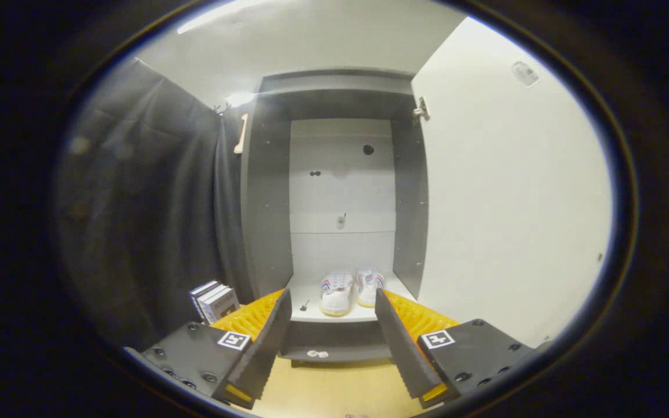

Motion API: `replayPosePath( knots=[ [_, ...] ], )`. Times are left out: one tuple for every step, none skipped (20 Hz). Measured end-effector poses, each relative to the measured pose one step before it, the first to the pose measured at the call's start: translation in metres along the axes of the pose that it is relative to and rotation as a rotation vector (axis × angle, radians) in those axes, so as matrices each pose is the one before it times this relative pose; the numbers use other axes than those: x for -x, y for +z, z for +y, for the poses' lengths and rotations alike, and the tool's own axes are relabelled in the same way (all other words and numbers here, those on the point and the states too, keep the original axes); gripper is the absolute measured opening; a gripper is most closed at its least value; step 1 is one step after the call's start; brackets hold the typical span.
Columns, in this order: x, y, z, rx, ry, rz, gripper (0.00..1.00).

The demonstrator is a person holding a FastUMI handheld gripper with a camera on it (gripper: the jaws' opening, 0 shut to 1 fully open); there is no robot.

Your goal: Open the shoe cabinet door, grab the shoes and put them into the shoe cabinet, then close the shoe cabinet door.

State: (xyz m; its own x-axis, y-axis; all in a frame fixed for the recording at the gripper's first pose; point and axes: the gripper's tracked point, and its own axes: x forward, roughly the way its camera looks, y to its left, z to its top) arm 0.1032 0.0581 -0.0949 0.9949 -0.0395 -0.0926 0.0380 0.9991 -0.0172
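Shoes (349, 292) sit inside the cabinet (265, 232); my gripper (333, 342) is apart, empty. I swing behind the door (514, 203), pushing evenly.

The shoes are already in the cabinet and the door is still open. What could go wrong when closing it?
1. The shoes sit near the front edge of the shelf, so the swinging door may hit them.
2. The open tool holds nothing and faces the cabinet, with the door off to one side; a push may slip on its flat panel.

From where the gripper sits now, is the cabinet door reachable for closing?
Probably yes. The gripper has its jaws open and empty, the door stands swung wide beside them, and the shoes sit inside the cabinet.
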Motion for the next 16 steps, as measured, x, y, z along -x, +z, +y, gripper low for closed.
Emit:
replayPosePath(
  knots=[
    [0.01984, 0.00203, -0.00499, 0.00033, -0.01581, -0.00675, 0.9],
    [0.01969, 0.00119, -0.00709, 0.002, -0.01821, -0.00269, 0.91],
    [0.01636, 0.00188, -0.00854, 0.00211, -0.02072, -0.0027, 0.91],
    [0.01482, 0.00107, -0.0116, -0.00061, -0.02277, 0.00005, 0.91],
    [0.00953, 0.00149, -0.01216, -0.00535, -0.02172, 0.00208, 0.91],
    [0.01068, 0.00528, -0.01703, -0.01185, -0.02852, -0.00064, 0.91],
    [0.00645, 0.00334, -0.01216, -0.00888, -0.01852, 0.00014, 0.91],
    [0.00812, 0.00417, -0.0159, -0.00995, -0.02156, 0.00005, 0.91],
    [0.00859, 0.00384, -0.0159, -0.00789, -0.01906, -0.00139, 0.91],
    [0.00835, 0.00373, -0.01545, -0.00329, -0.01639, -0.0048, 0.91],
    [0.00567, 0.00484, -0.01874, 0.00113, -0.0208, -0.00834, 0.91],
    [0.00438, 0.00247, -0.02004, 0.00431, -0.01992, -0.00217, 0.91],
    [0.00409, 0.00319, -0.01953, 0.007, -0.01726, 0.00113, 0.91],
    [0.00195, 0.00376, -0.01971, 0.01062, -0.01348, 0.00043, 0.91],
    [-0.00067, 0.00337, -0.02006, 0.00961, -0.01134, 0.0009, 0.91],
    [-0.00273, 0.00322, -0.0197, 0.0044, -0.00917, -0.00024, 0.91]
  ],
)
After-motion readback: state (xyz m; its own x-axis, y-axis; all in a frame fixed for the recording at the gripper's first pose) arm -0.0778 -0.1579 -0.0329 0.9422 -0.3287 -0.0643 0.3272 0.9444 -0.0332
